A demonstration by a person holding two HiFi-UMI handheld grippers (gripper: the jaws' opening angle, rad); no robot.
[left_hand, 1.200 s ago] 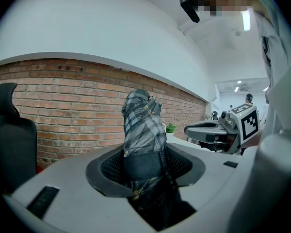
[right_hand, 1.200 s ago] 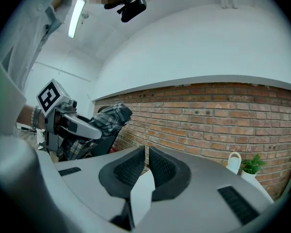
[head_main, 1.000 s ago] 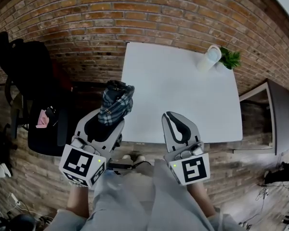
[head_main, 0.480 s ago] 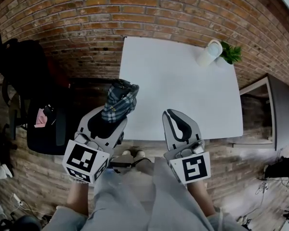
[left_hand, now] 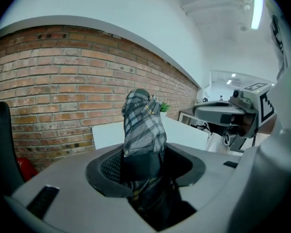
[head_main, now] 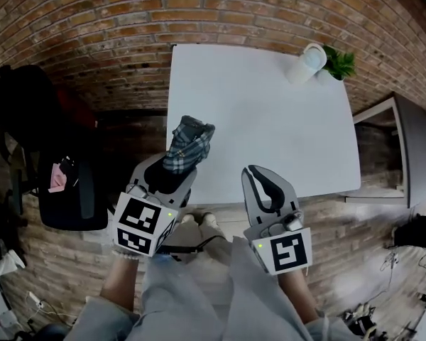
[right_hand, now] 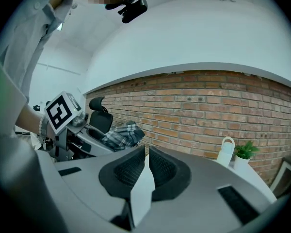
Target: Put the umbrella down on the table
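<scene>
plaid umbrella [head_main: 190, 142], clamped in left tool [head_main: 172, 174]

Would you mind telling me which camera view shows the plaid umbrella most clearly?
The left gripper view: the folded plaid umbrella fills its centre, clamped in the left tool. The head view shows it smaller, from above, near the table edge; the right gripper view shows only a small part at left.

On the table's [head_main: 270, 126] far right corner a jug [head_main: 307, 64] stands just left of a plant [head_main: 339, 65].
</scene>
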